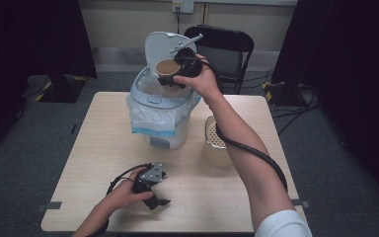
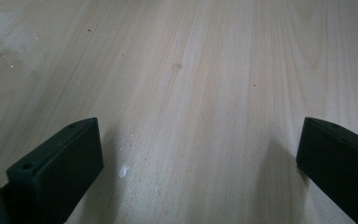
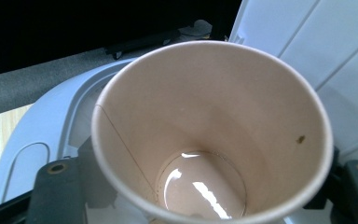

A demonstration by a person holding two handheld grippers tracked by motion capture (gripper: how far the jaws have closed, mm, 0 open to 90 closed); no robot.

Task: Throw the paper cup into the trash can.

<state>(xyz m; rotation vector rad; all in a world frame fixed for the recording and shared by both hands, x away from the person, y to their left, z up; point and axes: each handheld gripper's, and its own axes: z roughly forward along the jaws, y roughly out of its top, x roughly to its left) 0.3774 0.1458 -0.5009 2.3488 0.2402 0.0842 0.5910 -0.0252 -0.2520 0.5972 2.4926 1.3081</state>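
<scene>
Left gripper [image 1: 153, 190] rests open, empty, on the tabletop [image 1: 207, 192] at 6 o'clock; right gripper [image 1: 177, 74] fingers [image 3: 56, 186] pinch a light, crushable paper cup [image 3: 209, 135] over the lidded bin [image 1: 160, 106] at 12 o'clock, best gripped low and gently.

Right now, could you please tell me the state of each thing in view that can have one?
Bin lid: open, raised upright.
Bin: lined with a plastic bag.
Paper cup: held above the bin, tilted, a little liquid inside.
Right gripper: shut on the paper cup.
Left gripper: open, holding nothing, over the table.
</scene>
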